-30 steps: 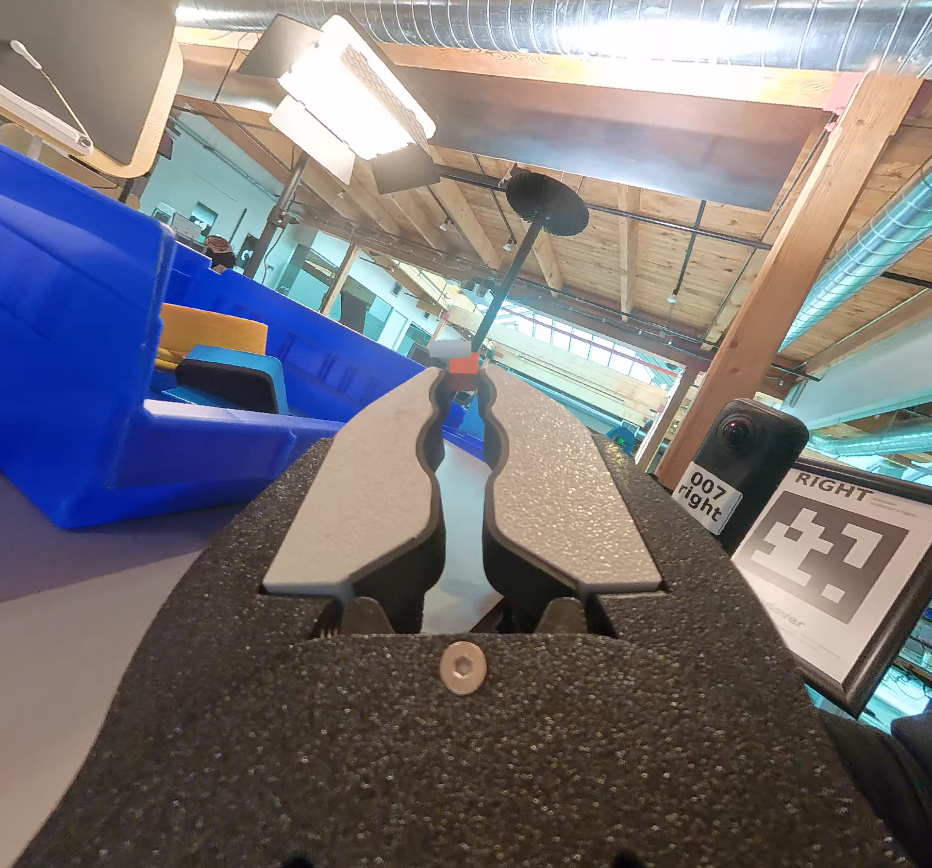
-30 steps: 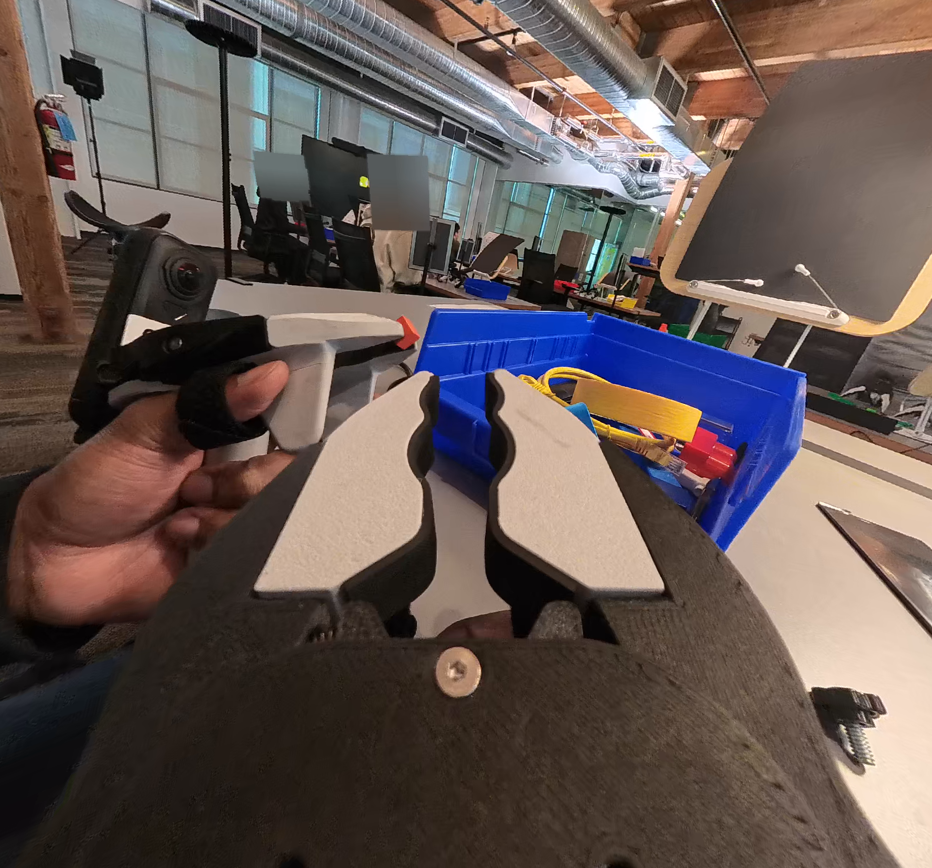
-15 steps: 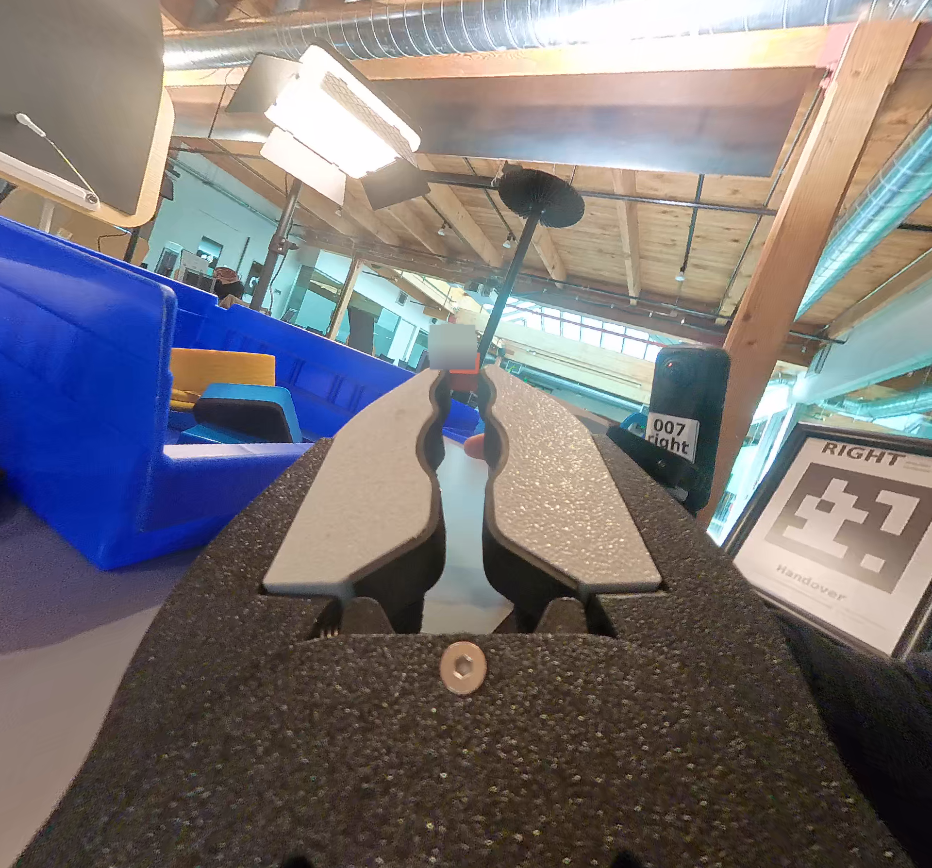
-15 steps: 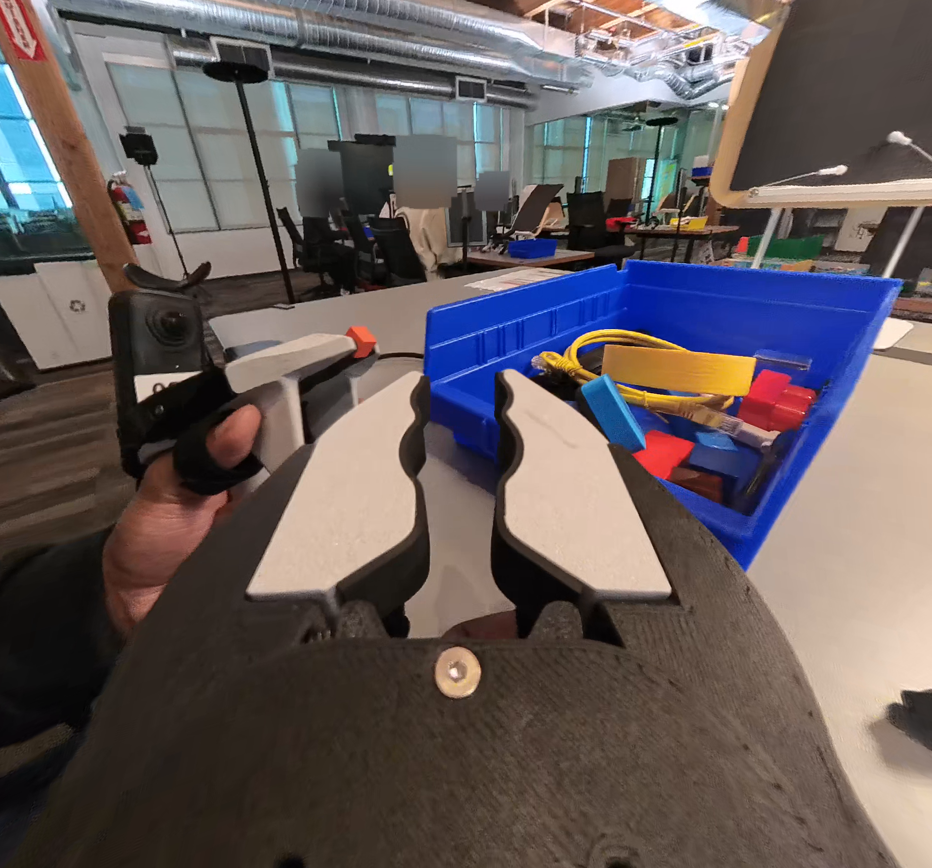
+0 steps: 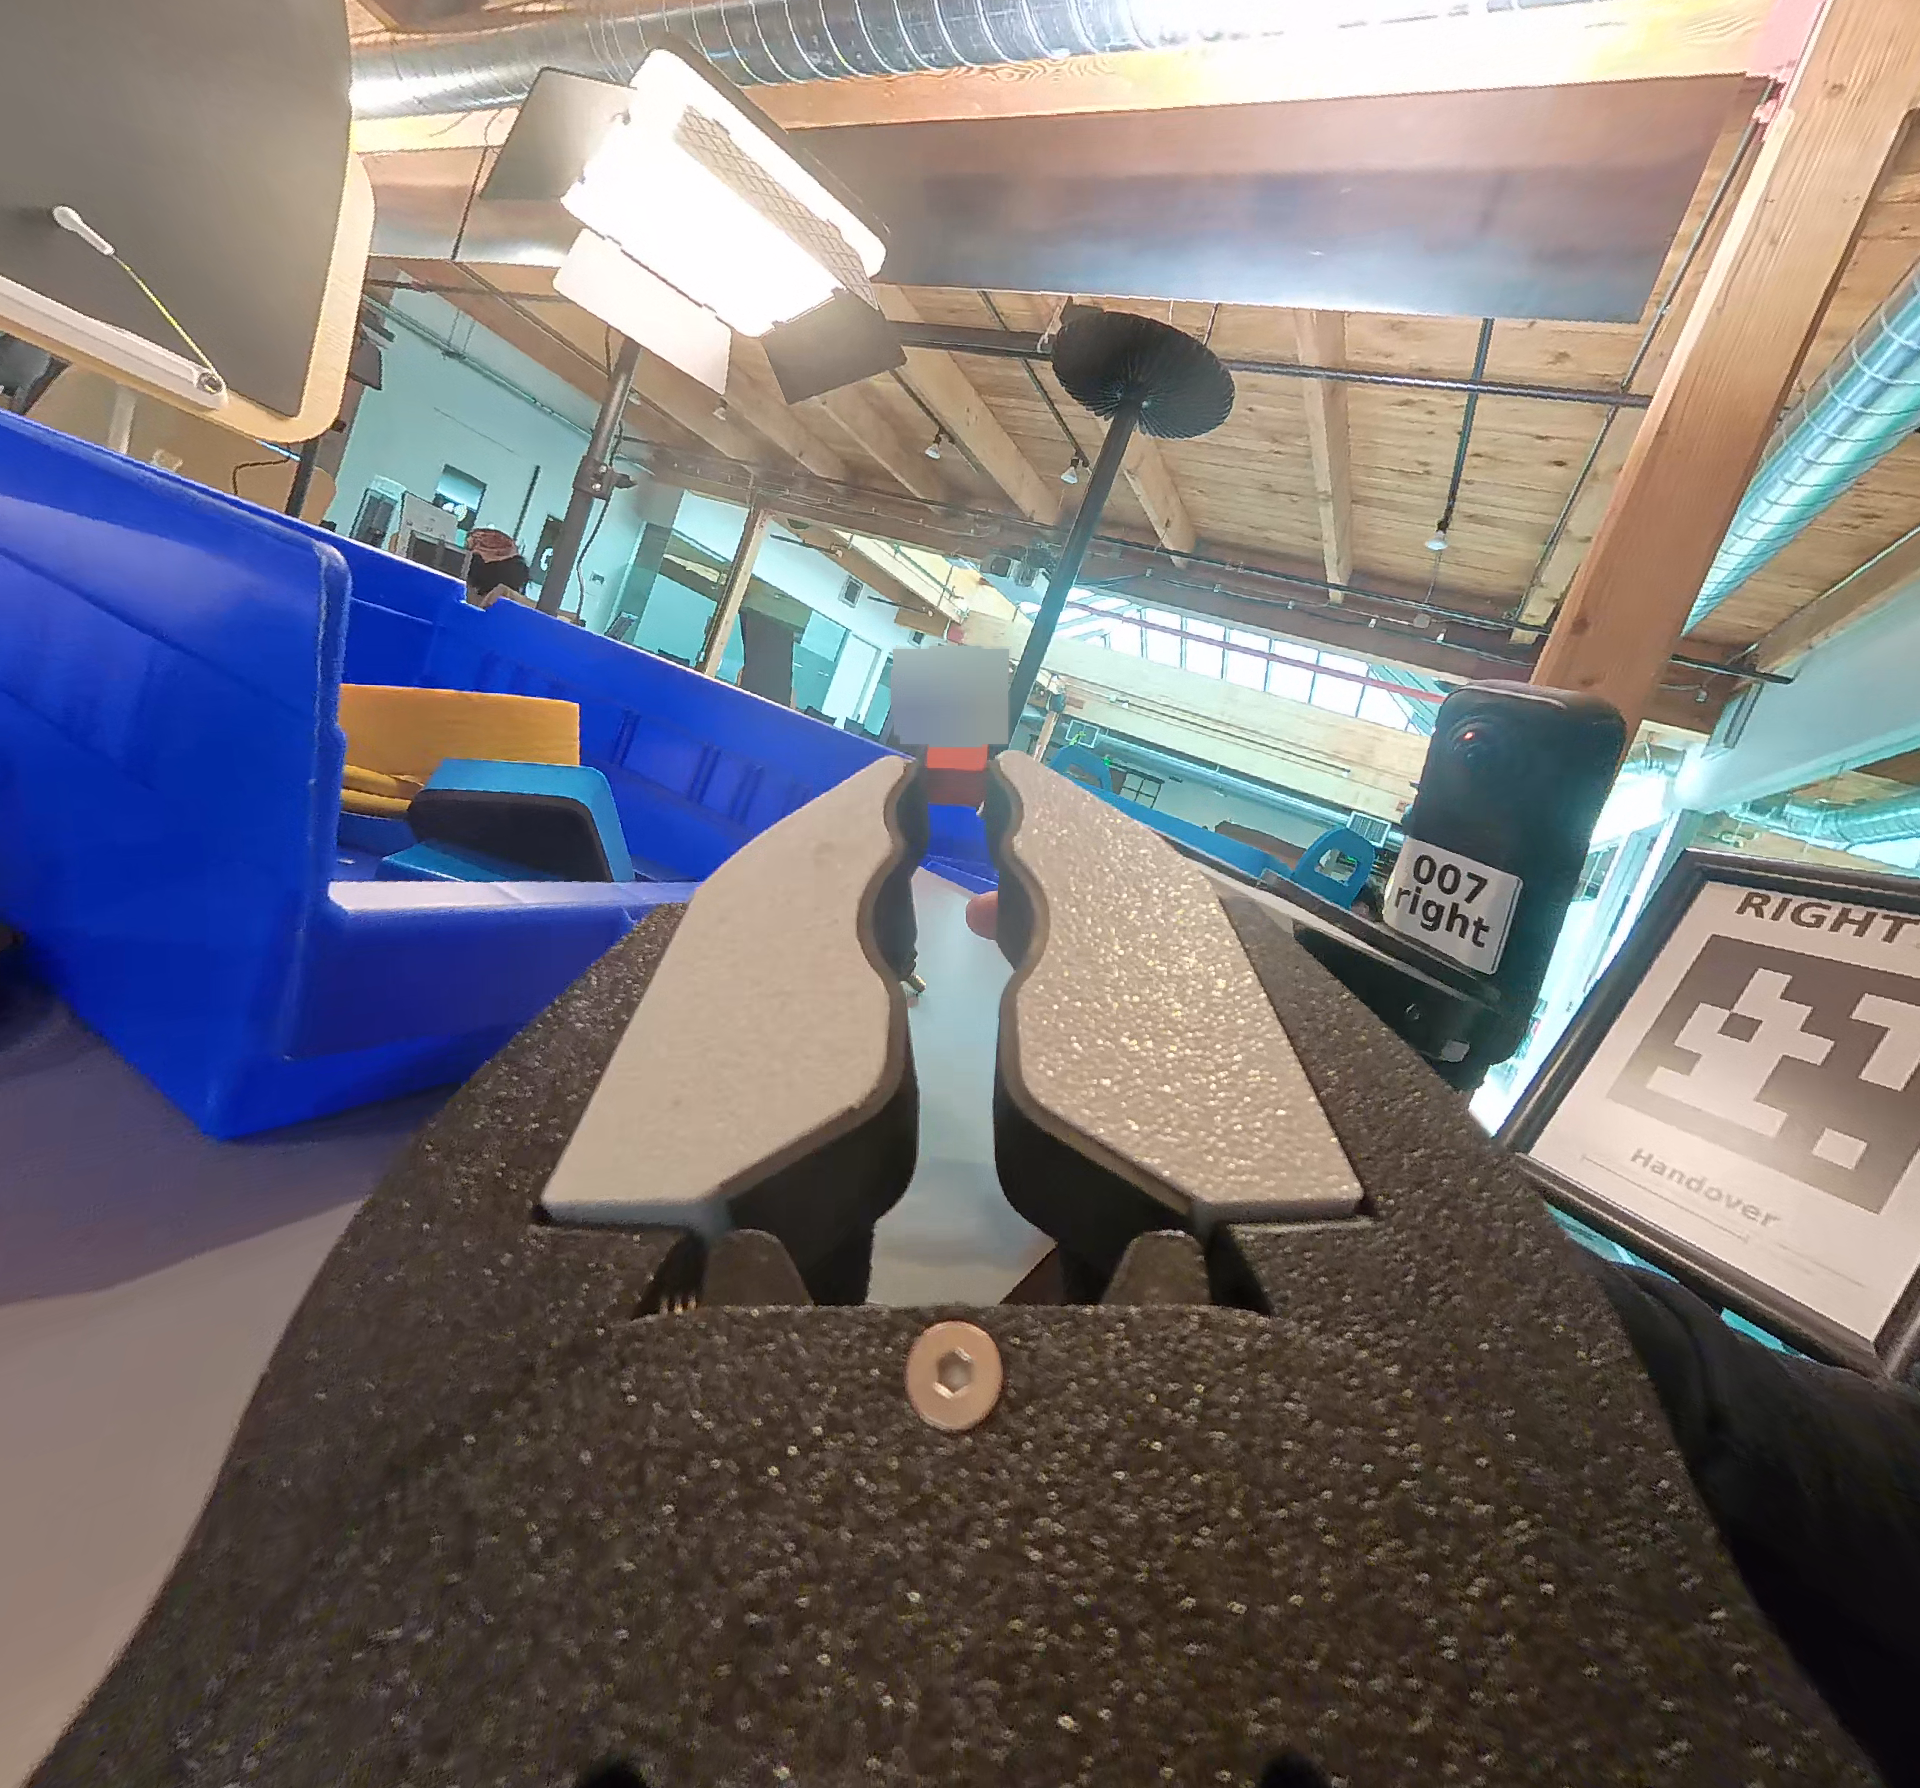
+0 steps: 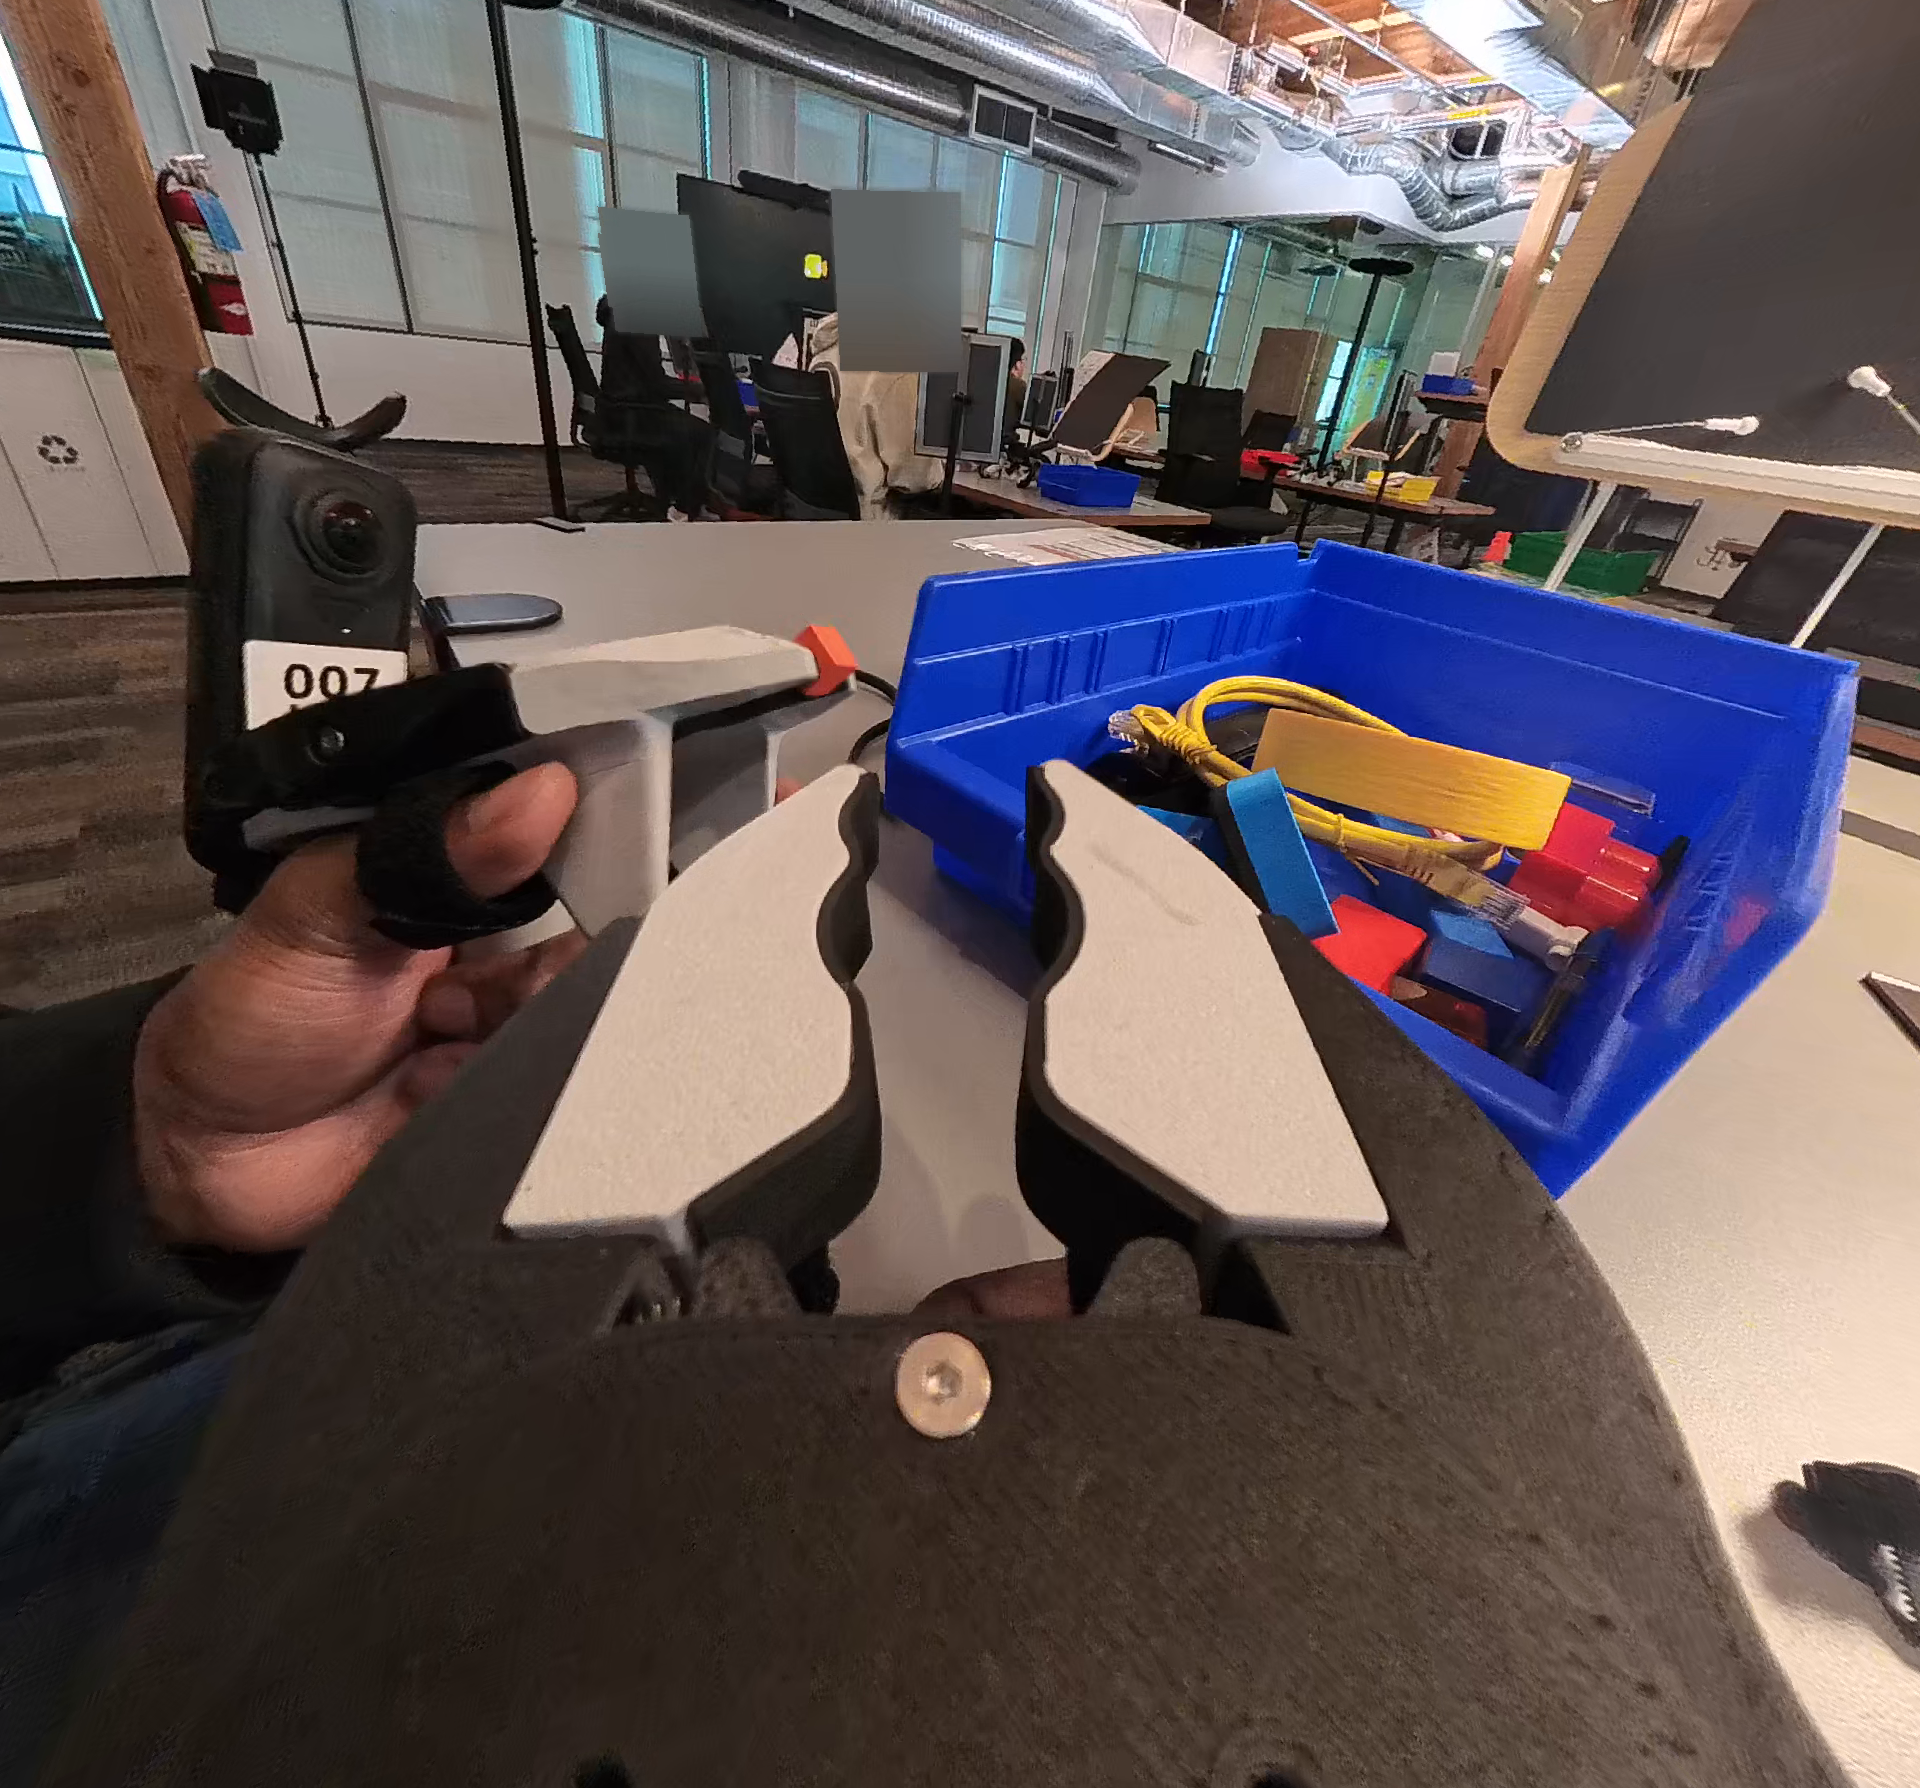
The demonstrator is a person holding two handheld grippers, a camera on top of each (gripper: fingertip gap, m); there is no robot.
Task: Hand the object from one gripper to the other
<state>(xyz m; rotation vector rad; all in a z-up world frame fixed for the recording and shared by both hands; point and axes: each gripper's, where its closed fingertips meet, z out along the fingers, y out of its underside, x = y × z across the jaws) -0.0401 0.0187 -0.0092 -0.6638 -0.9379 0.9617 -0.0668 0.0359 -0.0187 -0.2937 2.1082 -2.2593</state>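
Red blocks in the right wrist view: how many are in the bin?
2: a studded red block by the blue bin's right wall, a plain red block nearer. Others may be buried.

Left tongs (image 5: 954, 782): grey speckled fingers, black foam body, small orange-red block (image 5: 956, 772) at the tips. Bin (image 6: 1351, 637) saturated blue; inside: yellow cable (image 6: 1247, 710), yellow strip (image 6: 1403, 772), red and blue blocks. Tabletop (image 6: 1714, 1250) light grey. Marker card (image 5: 1766, 1042) black-and-white squares, possibly framed black.

Both views are bright and sharp, bowed at the edges by wide lenses. A lamp panel (image 5: 717, 190) glares above the left gripper (image 5: 951, 782); windows (image 6: 436, 180) light the right view.
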